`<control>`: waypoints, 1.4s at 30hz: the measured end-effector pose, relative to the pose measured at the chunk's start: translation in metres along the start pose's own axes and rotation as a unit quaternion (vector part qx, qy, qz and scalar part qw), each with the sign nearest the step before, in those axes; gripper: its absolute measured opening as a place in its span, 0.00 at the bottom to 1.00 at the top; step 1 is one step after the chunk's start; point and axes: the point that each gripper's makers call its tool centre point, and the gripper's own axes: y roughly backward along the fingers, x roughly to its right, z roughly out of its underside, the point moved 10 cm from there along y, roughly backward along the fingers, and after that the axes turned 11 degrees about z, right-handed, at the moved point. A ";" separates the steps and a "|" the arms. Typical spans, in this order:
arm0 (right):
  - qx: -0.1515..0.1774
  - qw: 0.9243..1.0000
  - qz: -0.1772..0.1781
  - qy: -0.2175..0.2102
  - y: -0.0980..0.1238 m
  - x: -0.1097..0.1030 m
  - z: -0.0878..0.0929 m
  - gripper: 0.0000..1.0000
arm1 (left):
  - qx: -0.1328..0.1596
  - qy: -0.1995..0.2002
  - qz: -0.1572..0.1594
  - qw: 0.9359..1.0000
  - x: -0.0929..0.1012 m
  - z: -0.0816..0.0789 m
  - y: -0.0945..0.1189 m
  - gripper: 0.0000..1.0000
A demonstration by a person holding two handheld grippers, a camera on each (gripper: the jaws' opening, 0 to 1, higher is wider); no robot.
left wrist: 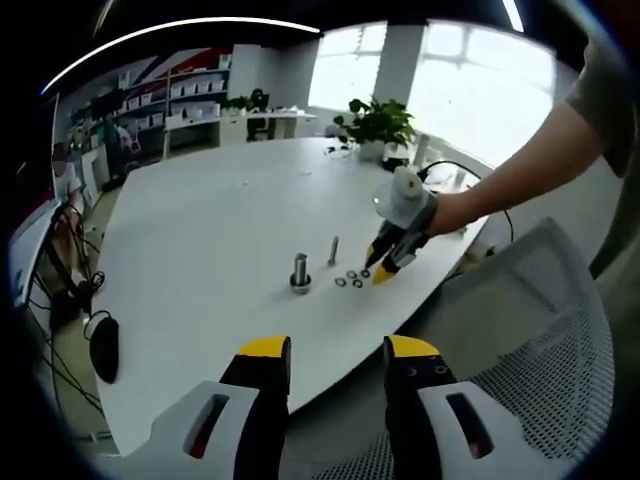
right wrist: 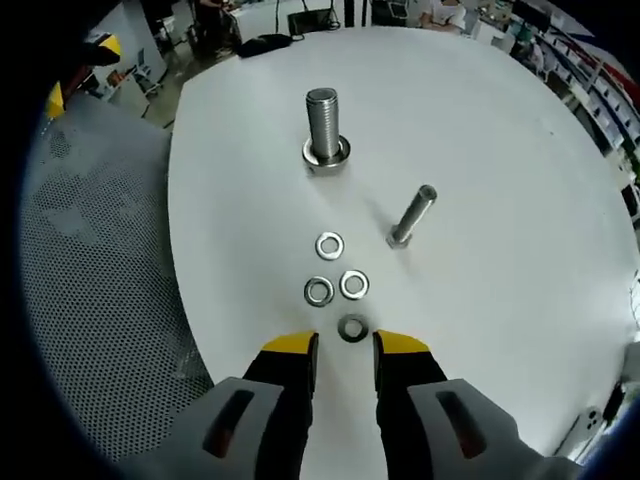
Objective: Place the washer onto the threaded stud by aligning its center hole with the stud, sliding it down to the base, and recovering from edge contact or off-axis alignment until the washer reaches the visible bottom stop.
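Thick threaded stud (right wrist: pixel 322 128) stands upright on white surface (right wrist: pixel 500 130), one washer already at its base. Four loose washers lie flat nearer the right tongs (right wrist: pixel 345 345) than the stud; the nearest washer (right wrist: pixel 352 328) sits just ahead of the tips, untouched. Slim bolt (right wrist: pixel 411 216) stands beside the cluster. Right tongs narrowly parted, empty. Left tongs (left wrist: pixel 338 347) parted, empty, held off the surface edge, above a mesh chair (left wrist: pixel 540 330).
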 end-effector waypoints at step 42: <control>-0.057 0.997 0.002 0.059 -0.003 0.002 -0.016 0.14 | 0.000 0.001 0.002 1.000 0.000 0.000 0.000 0.33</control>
